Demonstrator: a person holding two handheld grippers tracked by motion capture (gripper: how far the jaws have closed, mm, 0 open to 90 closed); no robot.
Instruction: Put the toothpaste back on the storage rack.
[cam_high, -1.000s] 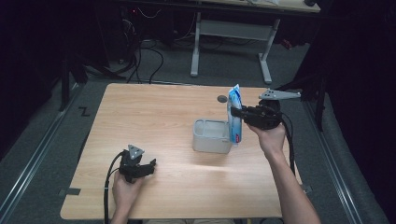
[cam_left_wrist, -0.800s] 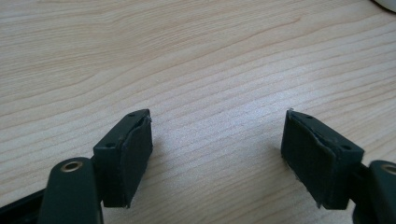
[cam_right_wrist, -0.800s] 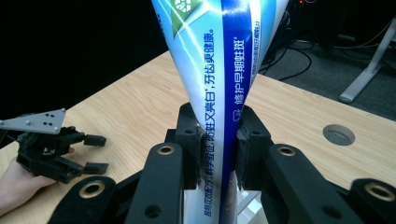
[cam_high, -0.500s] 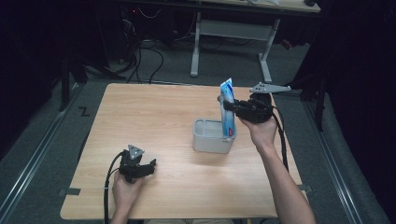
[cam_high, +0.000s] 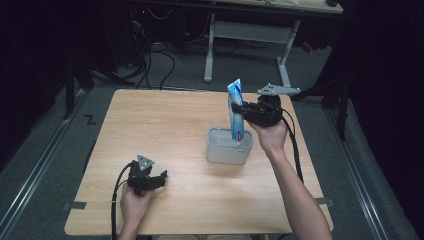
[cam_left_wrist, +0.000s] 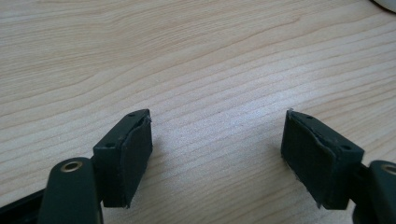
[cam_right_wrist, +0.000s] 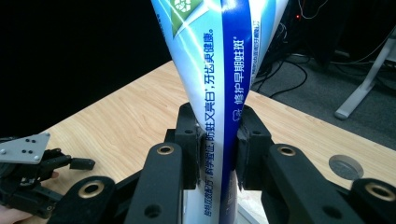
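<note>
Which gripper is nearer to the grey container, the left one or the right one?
Right. The right gripper holds the toothpaste tube directly above the grey container; the left gripper rests on the table, apart from it.

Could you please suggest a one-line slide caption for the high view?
Right claw lowers an upright toothpaste tube into a grey holder while the open left claw rests on the wooden table.

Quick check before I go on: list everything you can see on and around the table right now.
toothpaste tube: one, blue and white, upright, lower end in the container
container: one, grey, right of table centre
table: one, light wood
desk frame: one, white, behind the table
cables: several, black, on floor behind
right hand-held gripper: shut on the tube
left hand-held gripper: open, low over the table's near left part
</note>
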